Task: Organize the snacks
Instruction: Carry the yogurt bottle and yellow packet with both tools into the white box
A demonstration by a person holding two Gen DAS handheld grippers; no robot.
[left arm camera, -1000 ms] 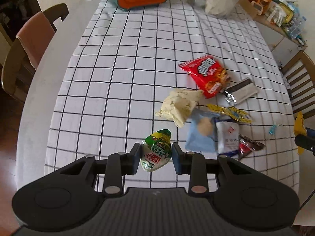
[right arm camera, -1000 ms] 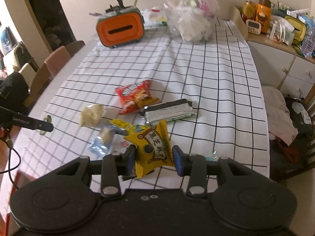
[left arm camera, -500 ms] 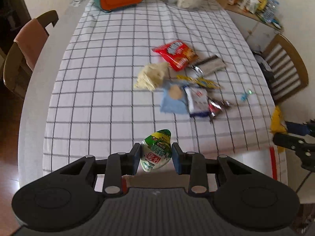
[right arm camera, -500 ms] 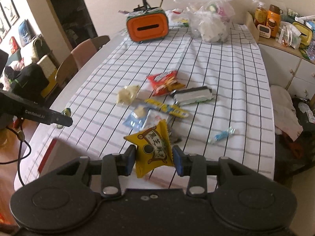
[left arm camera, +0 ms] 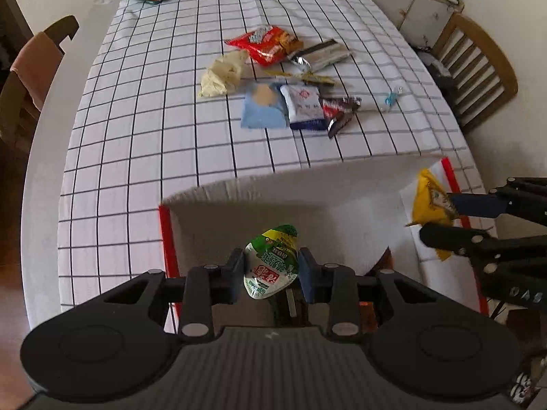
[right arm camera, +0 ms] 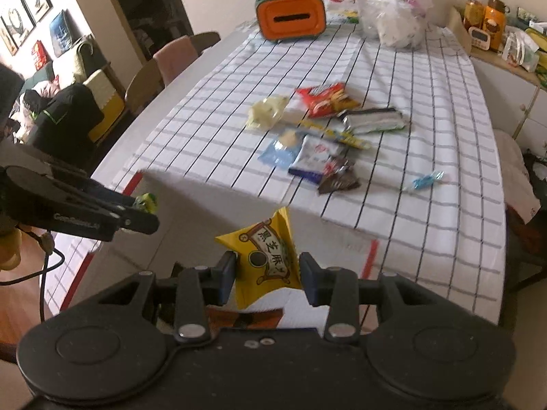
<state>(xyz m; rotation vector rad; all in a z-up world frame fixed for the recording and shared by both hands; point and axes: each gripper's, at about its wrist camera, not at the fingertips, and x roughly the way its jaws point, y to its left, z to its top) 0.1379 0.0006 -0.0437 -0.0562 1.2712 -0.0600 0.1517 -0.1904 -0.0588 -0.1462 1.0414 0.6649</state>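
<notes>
My left gripper (left arm camera: 271,270) is shut on a green-and-white snack pouch (left arm camera: 271,261) and hangs over a white box with red edges (left arm camera: 273,188) at the table's near end. My right gripper (right arm camera: 268,275) is shut on a yellow packet (right arm camera: 266,259) above the same box (right arm camera: 205,201). In the left wrist view the right gripper (left arm camera: 441,220) and its yellow packet (left arm camera: 427,201) show at the right. In the right wrist view the left gripper (right arm camera: 136,213) comes in from the left with the green pouch (right arm camera: 147,201). Several loose snacks lie mid-table, among them a red bag (left arm camera: 263,42) and a blue packet (left arm camera: 263,109).
An orange tissue box (right arm camera: 290,17) and a full plastic bag (right arm camera: 393,13) stand at the far end of the checked tablecloth (left arm camera: 136,102). Wooden chairs flank the table, one on the left (left arm camera: 30,68) and one on the right (left arm camera: 478,68). A cluttered sideboard (right arm camera: 506,44) runs along the right.
Both grippers have drawn back from the snack pile toward the table's near end and now hang over the white box. Each keeps hold of its packet.
</notes>
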